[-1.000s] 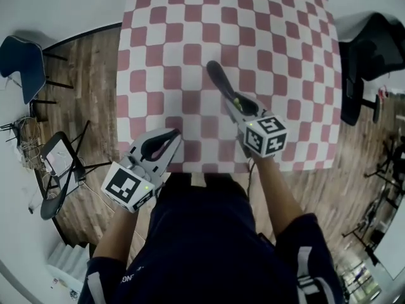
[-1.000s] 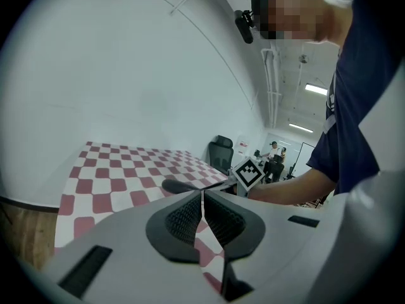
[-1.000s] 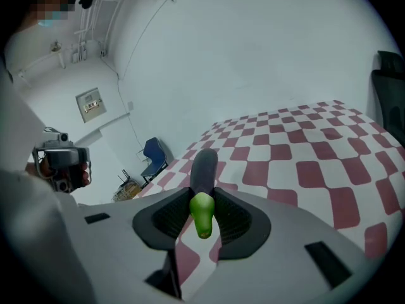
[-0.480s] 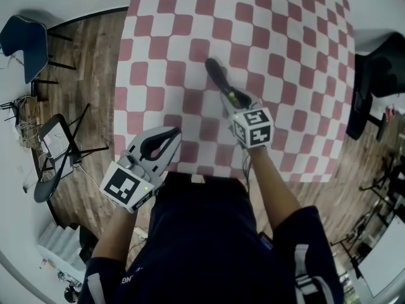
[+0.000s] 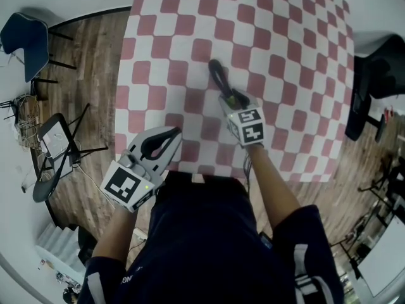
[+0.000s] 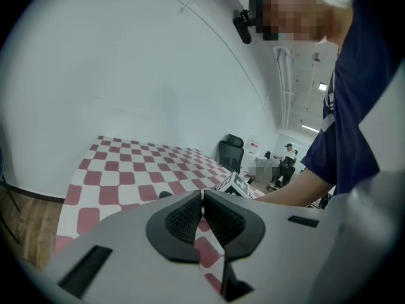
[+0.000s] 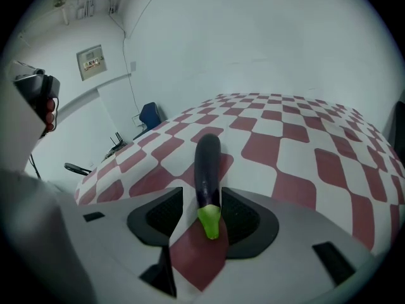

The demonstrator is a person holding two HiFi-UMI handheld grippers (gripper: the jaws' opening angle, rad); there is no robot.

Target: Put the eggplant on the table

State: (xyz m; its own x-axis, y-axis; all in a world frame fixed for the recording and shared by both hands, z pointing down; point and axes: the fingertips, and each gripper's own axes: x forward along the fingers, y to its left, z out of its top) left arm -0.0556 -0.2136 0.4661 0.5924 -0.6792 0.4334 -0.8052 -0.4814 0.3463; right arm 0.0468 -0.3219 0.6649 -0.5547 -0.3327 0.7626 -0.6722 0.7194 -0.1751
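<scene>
A dark purple eggplant [image 5: 218,77] with a green stem lies on the red-and-white checked table [image 5: 285,43], pointing away from me. My right gripper [image 5: 229,100] sits low over its stem end. In the right gripper view the eggplant [image 7: 207,166] lies between the jaws of the right gripper [image 7: 202,217], which are opening; a gap shows beside the left pad [image 7: 166,213]. My left gripper [image 5: 172,133] hovers at the table's near edge, shut on nothing. In its own view the left gripper [image 6: 202,200] has its pads meeting.
The table's near edge runs just in front of my body. A blue chair [image 5: 28,43] and a folding stand [image 5: 56,163] stand on the wooden floor to the left. A black office chair [image 5: 373,75] is at the right.
My right gripper has come down with the eggplant until it rests on the table, and its jaws have spread. The left gripper has stayed where it was.
</scene>
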